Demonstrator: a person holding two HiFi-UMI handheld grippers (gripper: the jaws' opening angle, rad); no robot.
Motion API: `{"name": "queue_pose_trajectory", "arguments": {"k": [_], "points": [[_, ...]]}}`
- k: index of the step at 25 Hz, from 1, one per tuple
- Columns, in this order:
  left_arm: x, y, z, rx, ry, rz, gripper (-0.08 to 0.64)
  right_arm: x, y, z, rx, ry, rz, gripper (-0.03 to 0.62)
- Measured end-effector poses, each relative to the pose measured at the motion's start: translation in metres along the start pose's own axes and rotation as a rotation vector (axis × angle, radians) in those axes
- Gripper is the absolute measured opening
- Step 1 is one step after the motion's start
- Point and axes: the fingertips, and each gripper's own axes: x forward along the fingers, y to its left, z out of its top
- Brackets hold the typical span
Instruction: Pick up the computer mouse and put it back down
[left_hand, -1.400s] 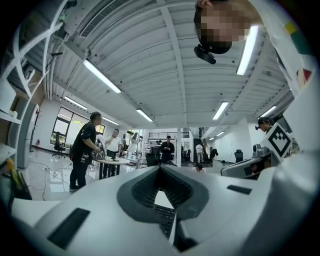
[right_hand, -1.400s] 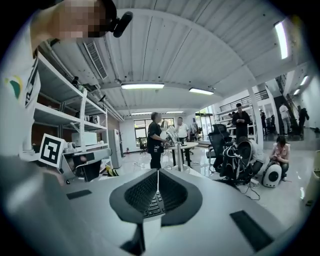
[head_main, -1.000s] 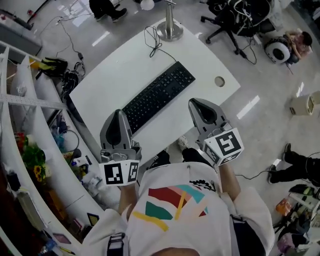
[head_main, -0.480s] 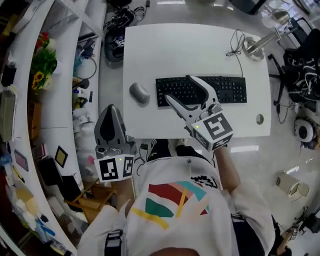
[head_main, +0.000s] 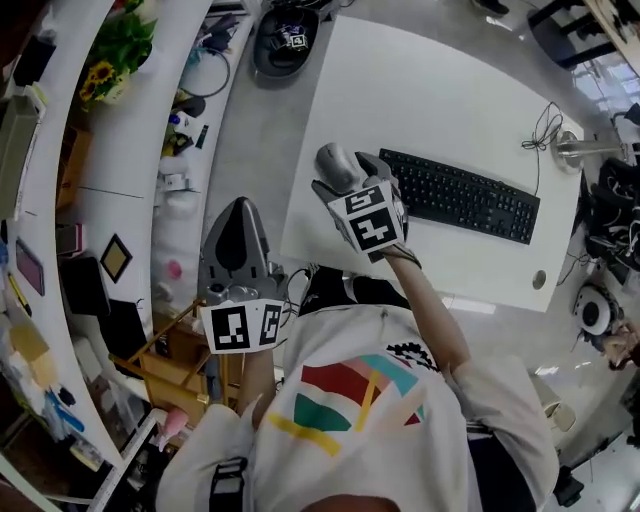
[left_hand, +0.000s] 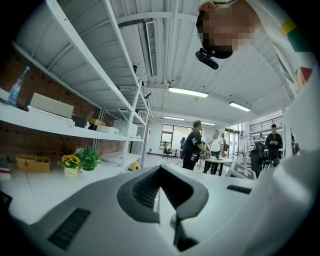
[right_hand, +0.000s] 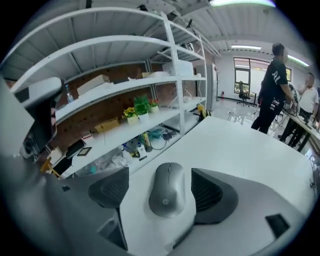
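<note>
A grey computer mouse (head_main: 334, 160) (right_hand: 167, 190) lies on the white desk (head_main: 420, 90), just left of the black keyboard (head_main: 460, 195). My right gripper (head_main: 342, 178) (right_hand: 160, 191) points down at it. Its jaws are opening and stand on either side of the mouse. Desk shows between each pad (right_hand: 107, 187) and the mouse's flanks, so neither pad presses on it. My left gripper (head_main: 237, 215) (left_hand: 159, 192) hangs level off the desk's near-left side, over the floor. Its jaws meet with nothing between them.
A lamp base (head_main: 590, 150) with its cable stands at the keyboard's far end, near a cable hole (head_main: 540, 280). White shelving with a sunflower pot (head_main: 115, 50) (right_hand: 131, 114) runs along the left. Several people (right_hand: 272, 75) stand at tables further back.
My right gripper has swung down from in front of me, past the keyboard, to the mouse, and its jaws have spread. The left gripper stays shut beside the desk. The head view has turned.
</note>
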Motion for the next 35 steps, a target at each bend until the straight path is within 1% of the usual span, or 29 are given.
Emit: {"name": "queue_pose_trajectory", "arguments": {"k": [3,8,12,17,20,21,22,23,26,29,33,35], "points": [[0.017,0.011,-0.004,0.008,0.010,-0.020,0.044,0.025,-0.004,-0.013,0.001,0.080,-0.029,0.371],[0.035,0.030,-0.017,0.004,0.047,-0.030,0.044,0.047,-0.020,-0.029,0.051,0.178,-0.088,0.371],[0.043,0.040,-0.027,-0.017,0.079,-0.016,0.044,0.051,-0.027,-0.033,0.059,0.219,-0.123,0.370],[0.053,0.044,-0.028,-0.014,0.080,-0.027,0.044,0.053,-0.028,-0.035,0.046,0.243,-0.141,0.370],[0.056,0.040,-0.028,-0.010,0.079,-0.042,0.044,0.053,-0.031,-0.035,0.055,0.241,-0.143,0.368],[0.056,0.039,-0.029,-0.011,0.081,-0.045,0.044,0.052,-0.031,-0.035,0.057,0.236,-0.146,0.357],[0.056,0.037,-0.029,-0.012,0.082,-0.048,0.044,0.051,-0.032,-0.034,0.057,0.229,-0.148,0.313],[0.056,0.035,-0.029,-0.013,0.082,-0.052,0.044,0.051,-0.032,-0.034,0.057,0.221,-0.149,0.306],[0.057,0.028,-0.026,-0.013,0.074,-0.068,0.044,0.050,-0.034,-0.032,0.062,0.199,-0.145,0.304],[0.058,0.021,-0.022,-0.006,0.067,-0.088,0.044,0.044,-0.035,-0.029,0.113,0.165,-0.122,0.302],[0.054,0.019,-0.018,0.003,0.068,-0.099,0.044,0.019,-0.035,-0.017,0.149,0.100,-0.119,0.303],[0.057,0.014,-0.014,0.006,0.057,-0.120,0.044,0.000,-0.040,-0.007,0.162,0.053,-0.137,0.303]]}}
